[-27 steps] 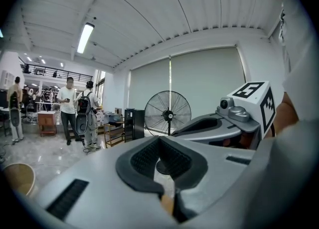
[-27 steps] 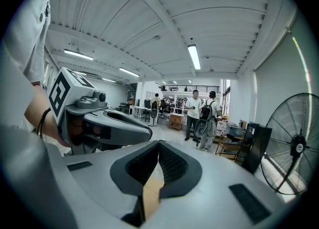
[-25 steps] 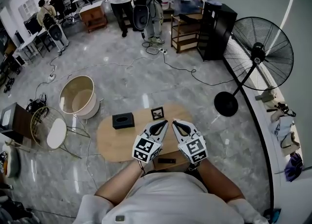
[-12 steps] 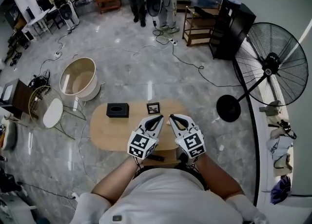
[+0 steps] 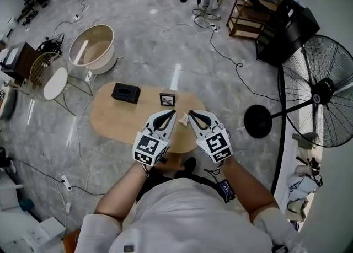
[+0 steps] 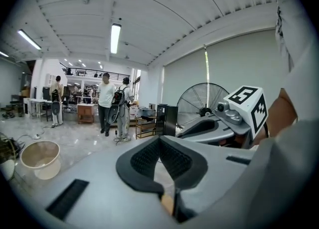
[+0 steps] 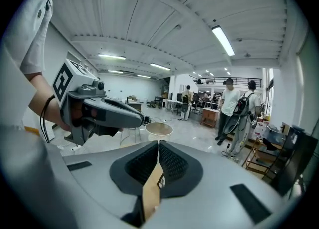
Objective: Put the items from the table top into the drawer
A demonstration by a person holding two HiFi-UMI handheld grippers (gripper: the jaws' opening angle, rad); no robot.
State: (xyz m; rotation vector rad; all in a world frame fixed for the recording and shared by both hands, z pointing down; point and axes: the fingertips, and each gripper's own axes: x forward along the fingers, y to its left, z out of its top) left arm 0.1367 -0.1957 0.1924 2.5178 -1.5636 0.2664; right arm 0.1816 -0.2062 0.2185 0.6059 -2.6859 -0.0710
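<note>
An oval wooden table point(image 5: 110, 122) carries a black box point(image 5: 126, 93) and a small picture frame point(image 5: 168, 100). My left gripper point(image 5: 172, 114) and right gripper point(image 5: 190, 116) hover side by side over the table's near right part, just short of the frame. Both are shut with nothing in them. In the left gripper view the pads point(image 6: 149, 159) meet at the tips, and the right gripper point(image 6: 219, 123) shows beside them. The right gripper view shows its own pads point(image 7: 169, 163) closed and the left gripper point(image 7: 107, 113) alongside. Part of a wooden drawer point(image 5: 172, 161) shows under the table's near edge.
A round beige tub point(image 5: 91, 48) and a wire chair with a white seat point(image 5: 52, 78) stand left of the table. A standing fan point(image 5: 320, 100) with its round base point(image 5: 259, 120) is on the right. Cables run across the floor. People point(image 6: 105, 103) stand far off.
Both grippers have moved forward and slightly down over the table, still shut and side by side. The table sits higher and further left in the head view.
</note>
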